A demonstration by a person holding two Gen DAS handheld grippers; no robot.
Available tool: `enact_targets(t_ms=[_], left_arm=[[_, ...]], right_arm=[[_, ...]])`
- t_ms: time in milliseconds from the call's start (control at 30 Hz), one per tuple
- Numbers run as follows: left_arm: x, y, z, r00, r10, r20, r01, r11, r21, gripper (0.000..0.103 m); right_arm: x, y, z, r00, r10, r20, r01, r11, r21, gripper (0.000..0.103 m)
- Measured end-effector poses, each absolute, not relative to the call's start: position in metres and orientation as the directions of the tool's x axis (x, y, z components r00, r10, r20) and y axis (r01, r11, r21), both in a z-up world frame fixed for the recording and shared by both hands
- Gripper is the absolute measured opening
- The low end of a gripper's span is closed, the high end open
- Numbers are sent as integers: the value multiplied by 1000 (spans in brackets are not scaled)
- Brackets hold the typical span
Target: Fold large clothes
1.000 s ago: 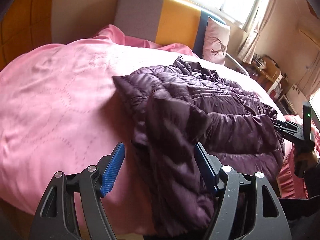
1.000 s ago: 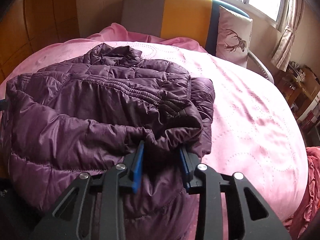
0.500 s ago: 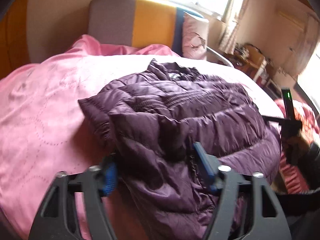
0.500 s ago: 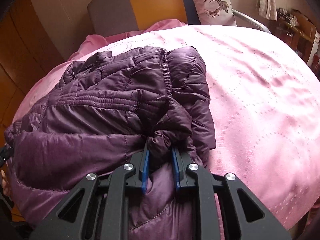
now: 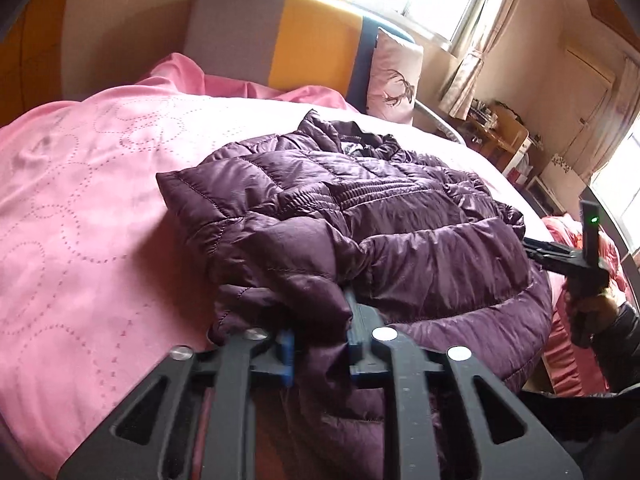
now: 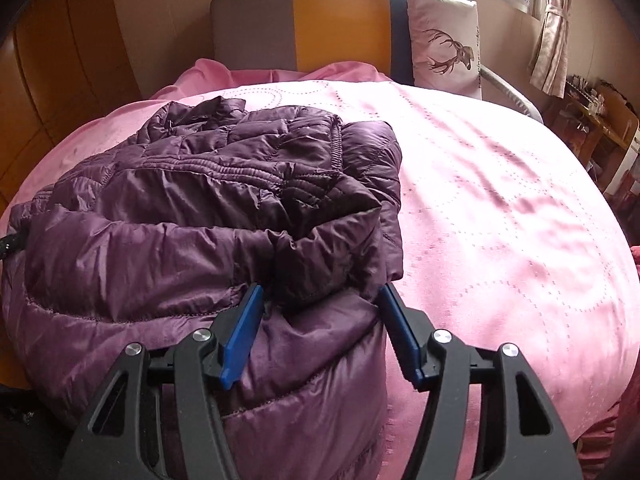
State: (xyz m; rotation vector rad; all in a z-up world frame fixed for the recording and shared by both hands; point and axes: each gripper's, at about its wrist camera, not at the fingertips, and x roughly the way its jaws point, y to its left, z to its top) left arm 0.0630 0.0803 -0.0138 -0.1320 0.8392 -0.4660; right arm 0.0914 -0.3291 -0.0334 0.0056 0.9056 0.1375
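With both sleeves already folded inward, the purple jacket (image 5: pixel 384 216) is being gripped by the closing left gripper (image 5: pixel 320 344) and released by the opening right gripper (image 6: pixel 320 332), the lengthwise fold ahead of them judged outstanding.

Right gripper (image 6: pixel 320 322) opening around purple jacket (image 6: pixel 192 216); pink bedspread (image 6: pixel 500 216) beneath.

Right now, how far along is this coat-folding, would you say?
Partway, I'd judge. Done: both sleeves of the purple puffer jacket lie folded across its body on the pink bedspread. In hand: the left gripper is closing on a bunch of fabric at the hem, while the right gripper is opening, a sleeve cuff between its fingers unpressed. Left: probably folding the hem up toward the collar.
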Motion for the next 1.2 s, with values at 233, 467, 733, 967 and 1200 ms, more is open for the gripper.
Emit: enact_targets(t_ms=[233, 467, 733, 967, 1200], left_arm=[[44, 87, -7, 608, -441, -660, 319, 897, -305, 6], [23, 95, 24, 659, -450, -603, 317, 893, -320, 3], [41, 106, 62, 703, -478, -527, 335, 876, -347, 3], [114, 103, 70, 725, -423, -544, 291, 903, -315, 2], [201, 99, 54, 710, -359, -606, 218, 930, -295, 2]], right_arm=[[87, -322, -35, 579, 157, -800, -144, 986, 90, 12], [53, -323, 31, 646, 215, -732, -176, 976, 131, 8], [71, -325, 86, 716, 289, -636, -194, 957, 216, 8], [143, -323, 92, 737, 272, -619, -138, 957, 256, 8], [215, -322, 75, 726, 207, -656, -63, 970, 236, 8]])
